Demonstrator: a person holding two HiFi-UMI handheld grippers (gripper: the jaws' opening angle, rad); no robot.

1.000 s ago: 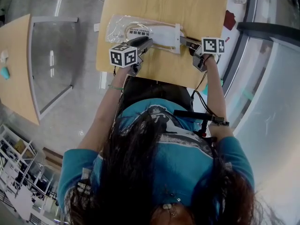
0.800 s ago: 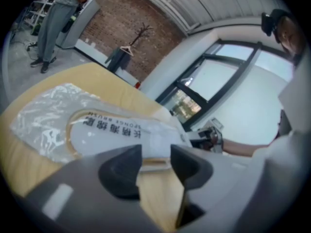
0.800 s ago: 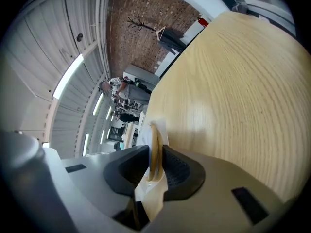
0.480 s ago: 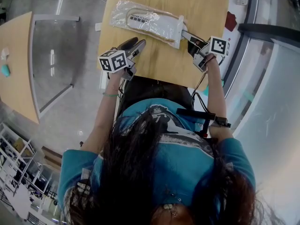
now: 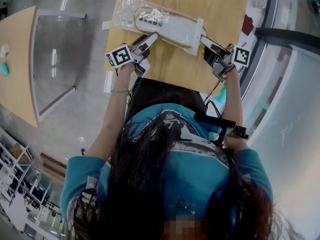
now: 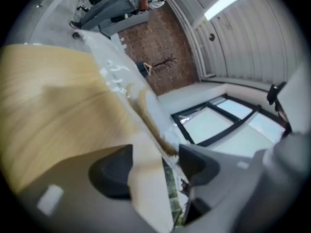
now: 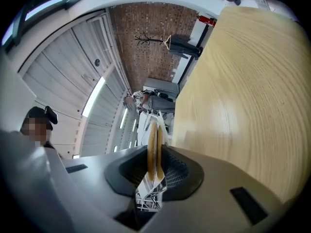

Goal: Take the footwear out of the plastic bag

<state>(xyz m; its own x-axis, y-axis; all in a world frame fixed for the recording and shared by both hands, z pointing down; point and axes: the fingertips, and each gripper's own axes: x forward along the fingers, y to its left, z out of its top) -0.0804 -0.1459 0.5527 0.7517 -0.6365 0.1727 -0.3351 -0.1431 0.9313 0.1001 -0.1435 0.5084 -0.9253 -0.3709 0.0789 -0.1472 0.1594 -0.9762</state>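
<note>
Presently, the left claw (image 6: 154, 163) stands wide, its jaws having just been opening. The near edge of the plastic bag (image 5: 125, 16) runs between its pads (image 6: 112, 171), but neither appears to press on it, so this claw carries nothing. Ahead of that claw and to its right, the footwear (image 5: 162, 25) is fully enclosed in the bag, which stretches across the worktop (image 5: 210, 4) toward the right claw (image 7: 155, 171). The right claw is narrow, its jaws having just been closing, and it pinches the bag's end, with a printed card (image 7: 146, 198) and two thin tan edges (image 7: 152, 144) standing between its jaws. Three faults are likely from here. First, the whole load hangs on that one end pinch, so a sharp pull may tear the card end or let it slip free. Second, if the tan edges belong to the footwear, the right claw clamps contents and bag together, and nothing can then be drawn out. Third, should the left claw close on bag and footwear alike, the two claws would only stretch the bag between them. It cannot be told which end of the bag is open.
</note>
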